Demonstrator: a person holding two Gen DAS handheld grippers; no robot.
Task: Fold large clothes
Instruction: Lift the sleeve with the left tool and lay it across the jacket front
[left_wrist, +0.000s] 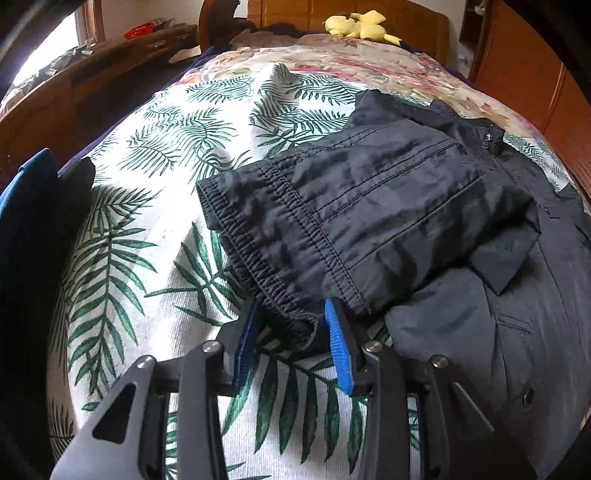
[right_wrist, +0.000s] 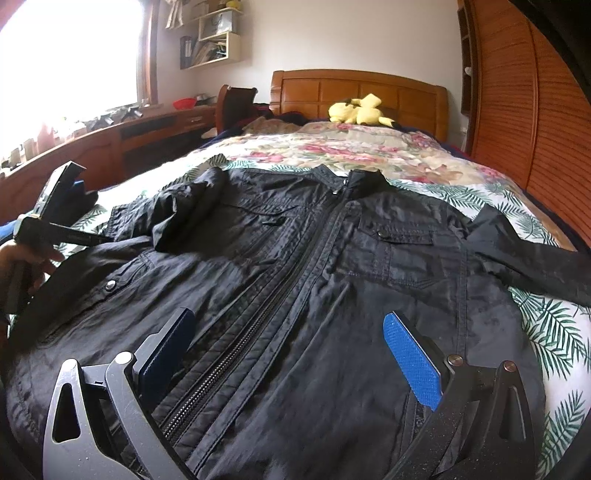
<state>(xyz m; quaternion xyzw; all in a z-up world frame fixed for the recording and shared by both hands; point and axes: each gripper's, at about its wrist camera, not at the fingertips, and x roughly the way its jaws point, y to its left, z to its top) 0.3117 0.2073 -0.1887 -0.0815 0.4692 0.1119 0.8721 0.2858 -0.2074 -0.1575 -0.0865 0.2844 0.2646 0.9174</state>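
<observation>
Right wrist view gives us the bed, its leaf-print sheet under our black jacket, which lies face up, zipped, collar toward the far headboard. Its left sleeve is folded across the chest; the right sleeve trails off to the right. A yellow plush toy sits at the far end. Our right tool hovers wide apart over the jacket's near hem. In the left wrist view, our left tool stands narrowly parted around the elastic cuff, pads not visibly pinching it.
</observation>
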